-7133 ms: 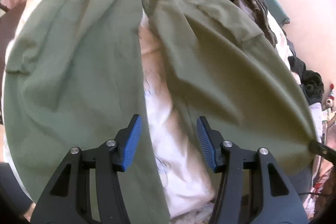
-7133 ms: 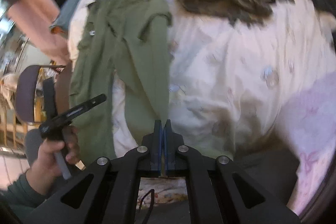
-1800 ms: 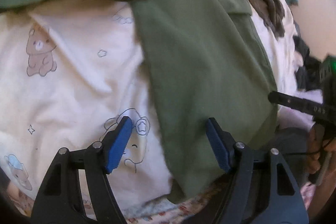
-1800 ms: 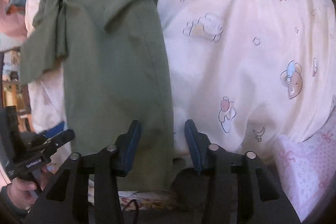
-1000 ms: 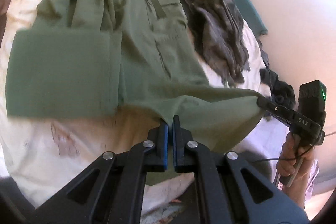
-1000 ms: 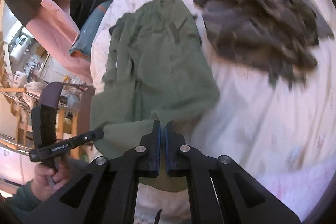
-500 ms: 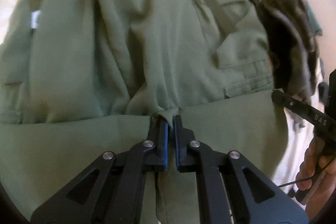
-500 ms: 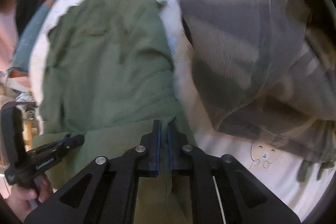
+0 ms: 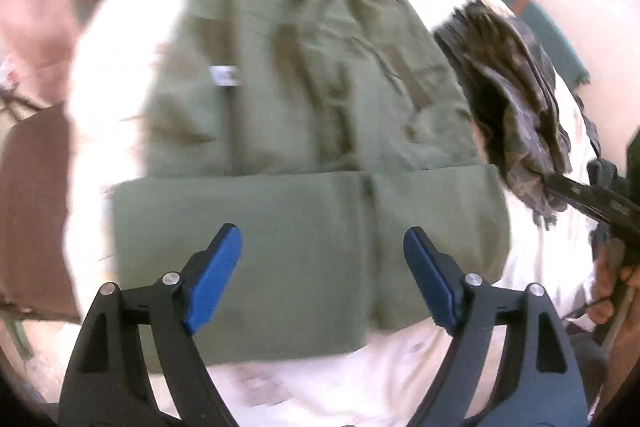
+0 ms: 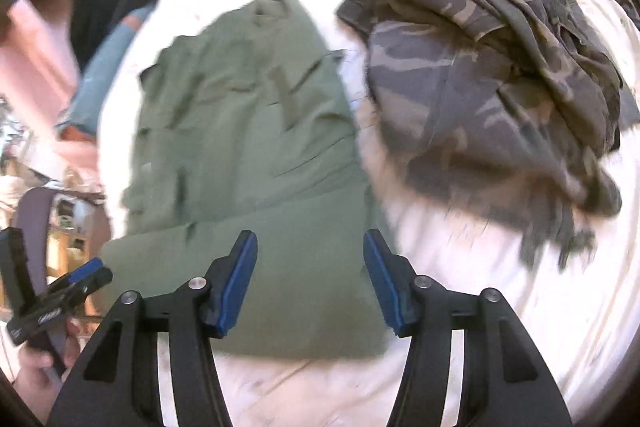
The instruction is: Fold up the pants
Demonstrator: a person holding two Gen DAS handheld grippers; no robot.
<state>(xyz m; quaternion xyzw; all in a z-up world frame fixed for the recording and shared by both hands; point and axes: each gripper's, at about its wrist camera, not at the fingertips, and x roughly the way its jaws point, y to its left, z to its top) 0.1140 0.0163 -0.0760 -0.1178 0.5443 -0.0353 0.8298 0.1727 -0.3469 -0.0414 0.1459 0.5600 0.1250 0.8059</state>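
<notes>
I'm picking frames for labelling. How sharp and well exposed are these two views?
Left wrist view: motion-blurred olive pants, blown-out white bedsheet, strong fisheye curvature. Right wrist view: smeared pants, crisper camouflage garment, sheet overexposed at right, dark corners.

Both wrist cameras look steeply down along their fingers onto the bed (image 9: 532,239) from close above; each view shares the folded green pants (image 9: 304,131) (image 10: 248,131) and the camouflage garment (image 10: 492,67) alongside.
</notes>
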